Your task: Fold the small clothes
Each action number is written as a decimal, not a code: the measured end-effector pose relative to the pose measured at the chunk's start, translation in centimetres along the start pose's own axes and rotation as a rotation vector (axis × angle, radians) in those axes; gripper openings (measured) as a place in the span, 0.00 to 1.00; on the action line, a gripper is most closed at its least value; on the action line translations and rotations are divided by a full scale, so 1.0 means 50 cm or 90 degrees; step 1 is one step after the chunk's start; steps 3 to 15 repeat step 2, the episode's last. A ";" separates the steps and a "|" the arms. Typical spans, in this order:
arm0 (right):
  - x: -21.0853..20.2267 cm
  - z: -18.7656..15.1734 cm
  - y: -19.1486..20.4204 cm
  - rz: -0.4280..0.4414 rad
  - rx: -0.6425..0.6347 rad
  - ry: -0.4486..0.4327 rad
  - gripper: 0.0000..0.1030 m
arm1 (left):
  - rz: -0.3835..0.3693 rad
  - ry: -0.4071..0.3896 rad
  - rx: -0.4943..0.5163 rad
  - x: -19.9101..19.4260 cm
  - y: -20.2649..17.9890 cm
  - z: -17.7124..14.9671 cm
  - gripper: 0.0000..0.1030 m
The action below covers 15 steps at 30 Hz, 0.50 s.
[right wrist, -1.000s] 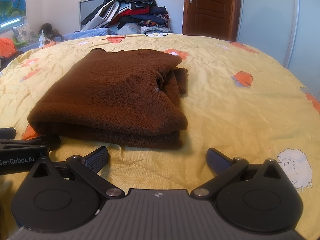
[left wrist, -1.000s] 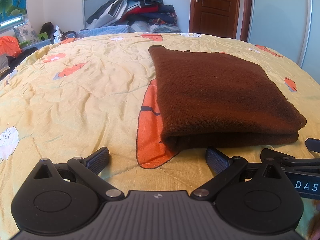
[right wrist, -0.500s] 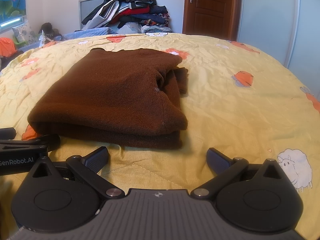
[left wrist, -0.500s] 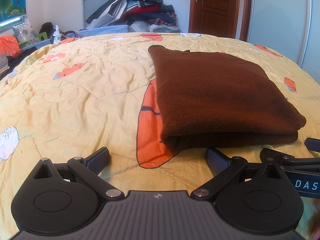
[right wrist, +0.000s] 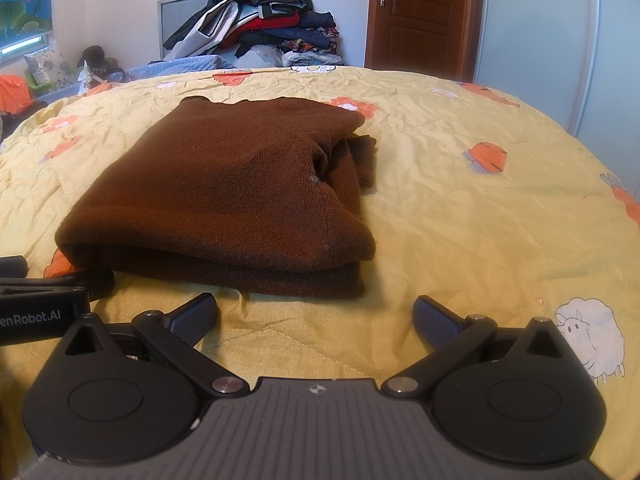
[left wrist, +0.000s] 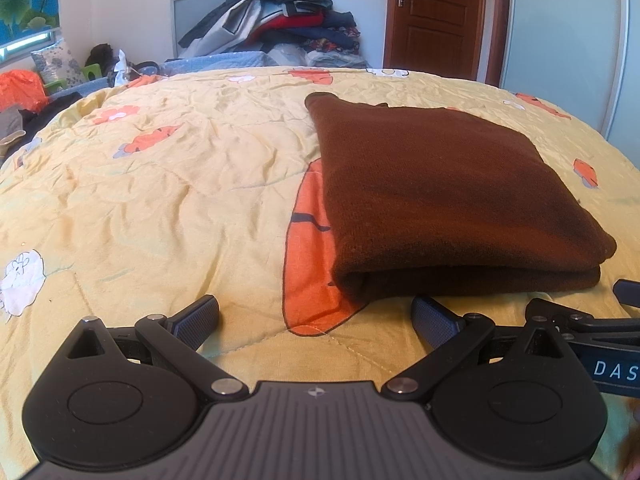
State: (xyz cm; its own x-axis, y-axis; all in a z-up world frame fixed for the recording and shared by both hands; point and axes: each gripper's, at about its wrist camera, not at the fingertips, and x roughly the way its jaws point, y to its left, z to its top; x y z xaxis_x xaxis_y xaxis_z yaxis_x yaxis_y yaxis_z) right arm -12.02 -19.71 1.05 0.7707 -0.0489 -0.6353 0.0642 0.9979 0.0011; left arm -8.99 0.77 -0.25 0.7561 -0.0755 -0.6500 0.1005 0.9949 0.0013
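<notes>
A brown knit sweater (left wrist: 436, 192) lies folded into a thick rectangle on the yellow bedspread (left wrist: 160, 200). It also shows in the right wrist view (right wrist: 232, 192), with a sleeve end sticking out at its right side. My left gripper (left wrist: 316, 312) is open and empty, just in front of the sweater's near left corner. My right gripper (right wrist: 314, 314) is open and empty, just in front of the sweater's near right corner. Each gripper shows at the edge of the other's view.
The bedspread (right wrist: 480, 220) has orange and white animal prints. A tall pile of clothes (left wrist: 276, 20) stands behind the bed by the wall. A brown door (left wrist: 436, 20) and a pale wardrobe (left wrist: 560, 48) are at the back right.
</notes>
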 end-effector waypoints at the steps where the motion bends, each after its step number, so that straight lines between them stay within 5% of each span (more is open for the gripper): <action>1: 0.000 0.000 0.000 0.000 0.000 0.000 1.00 | 0.004 0.001 0.001 0.001 -0.001 0.001 1.00; 15: 0.000 0.000 0.000 0.000 0.000 0.000 1.00 | 0.004 0.000 0.001 0.002 -0.003 0.000 1.00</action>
